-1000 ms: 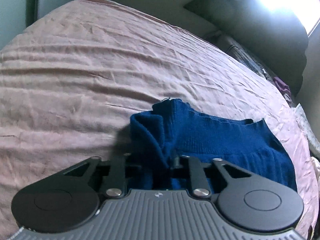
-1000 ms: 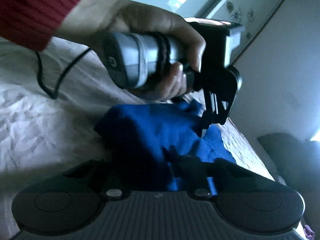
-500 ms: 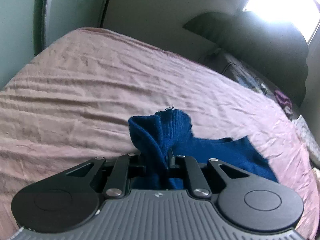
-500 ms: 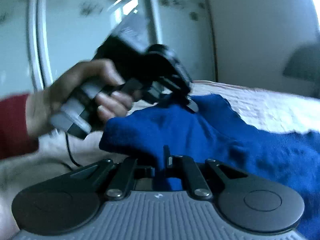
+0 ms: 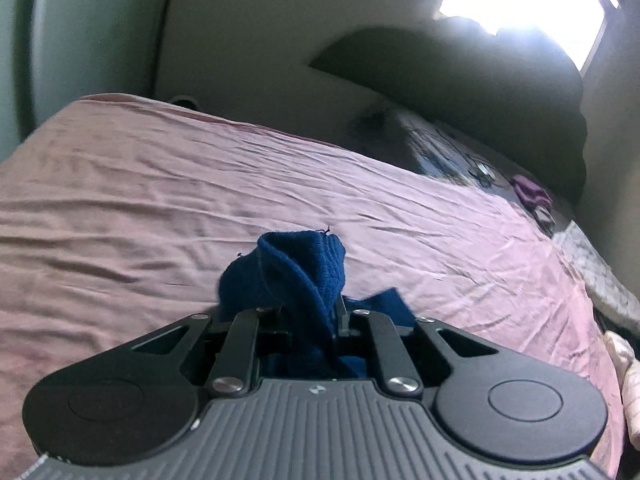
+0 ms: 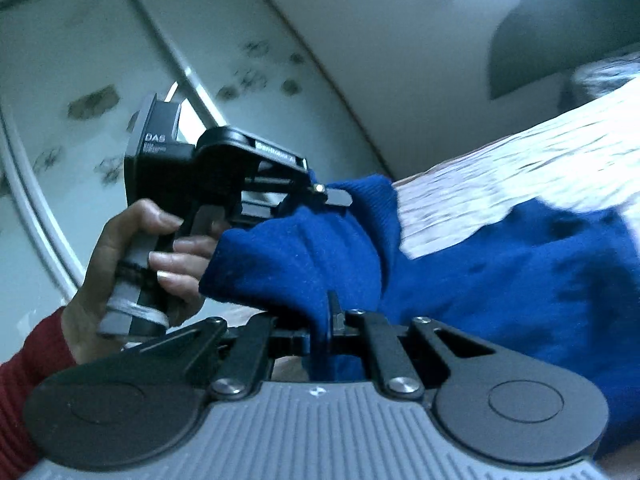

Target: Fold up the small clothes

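A small dark blue knitted garment [image 5: 296,272] is held up above a pink bedsheet [image 5: 160,200]. My left gripper [image 5: 312,312] is shut on one bunched edge of it. My right gripper [image 6: 324,316] is shut on another edge of the same garment [image 6: 500,272], whose body hangs to the right toward the bed. In the right wrist view the left gripper [image 6: 340,198] shows at upper left in a bare hand with a red sleeve, clamped on the cloth.
The wrinkled bed [image 5: 400,208] fills the left wrist view. Dark clutter and a purple item [image 5: 532,192] lie at its far right edge beside a dark rounded shape [image 5: 480,92]. A frosted patterned sliding door [image 6: 100,100] stands behind the left hand.
Both grippers have lifted the garment off the bed and tilted upward. Less of the blue cloth lies on the sheet than a second ago, and the held edges are bunched higher.
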### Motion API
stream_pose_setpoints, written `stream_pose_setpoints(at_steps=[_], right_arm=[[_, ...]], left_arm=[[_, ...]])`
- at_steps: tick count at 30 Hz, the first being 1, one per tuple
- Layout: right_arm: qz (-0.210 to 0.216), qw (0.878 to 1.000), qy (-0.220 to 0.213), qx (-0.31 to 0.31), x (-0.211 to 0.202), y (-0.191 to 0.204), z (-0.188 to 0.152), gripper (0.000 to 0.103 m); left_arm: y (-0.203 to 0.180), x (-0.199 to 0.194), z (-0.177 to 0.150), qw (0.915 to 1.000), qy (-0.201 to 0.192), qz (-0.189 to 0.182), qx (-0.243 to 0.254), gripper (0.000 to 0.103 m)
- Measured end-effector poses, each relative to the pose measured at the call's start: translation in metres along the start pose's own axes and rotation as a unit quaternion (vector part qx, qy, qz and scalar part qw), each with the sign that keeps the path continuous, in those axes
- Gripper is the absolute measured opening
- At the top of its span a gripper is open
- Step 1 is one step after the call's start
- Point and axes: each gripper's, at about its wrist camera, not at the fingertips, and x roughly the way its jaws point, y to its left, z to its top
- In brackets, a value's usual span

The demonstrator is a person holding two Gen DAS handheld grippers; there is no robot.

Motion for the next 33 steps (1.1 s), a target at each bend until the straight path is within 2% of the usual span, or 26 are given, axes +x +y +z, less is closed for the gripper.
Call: stream_pose_setpoints(at_steps=[10, 18, 20, 23, 24, 26, 29, 33], right_arm=[[-0.073, 0.996, -0.023, 0.046, -0.045, -0.060, -0.001, 0.007], [-0.109, 0.990, -0.022, 0.086, -0.070, -0.098, -0.011, 0.007], [-0.112, 0.989, -0.017, 0.094, -0.071, -0.104, -0.014, 0.007], [-0.120, 0.988, -0.007, 0.097, -0.080, -0.104, -0.020, 0.007], [-0.124, 0.987, -0.005, 0.099, -0.082, -0.105, -0.021, 0.007], [-0.131, 0.986, -0.001, 0.106, -0.089, -0.106, -0.024, 0.007], [-0.144, 0.981, 0.010, 0.129, -0.093, -0.116, -0.026, 0.007], [-0.164, 0.979, 0.041, 0.115, -0.100, -0.115, -0.022, 0.010]], left_arm=[[-0.101, 0.065, -0.022, 0.9958, 0.016, 0.003, 0.090, 0.014], [-0.141, 0.112, -0.054, 0.9883, 0.039, 0.003, 0.147, 0.015], [-0.144, 0.118, -0.059, 0.9868, 0.041, 0.003, 0.157, 0.024], [-0.143, 0.121, -0.057, 0.9883, 0.038, -0.005, 0.147, 0.048], [-0.141, 0.119, -0.054, 0.9899, 0.031, -0.007, 0.138, 0.053], [-0.138, 0.112, -0.047, 0.9921, 0.005, -0.007, 0.125, 0.071], [-0.129, 0.100, -0.037, 0.9926, -0.031, 0.011, 0.117, 0.082], [-0.108, 0.079, -0.038, 0.9883, -0.048, 0.055, 0.134, 0.083]])
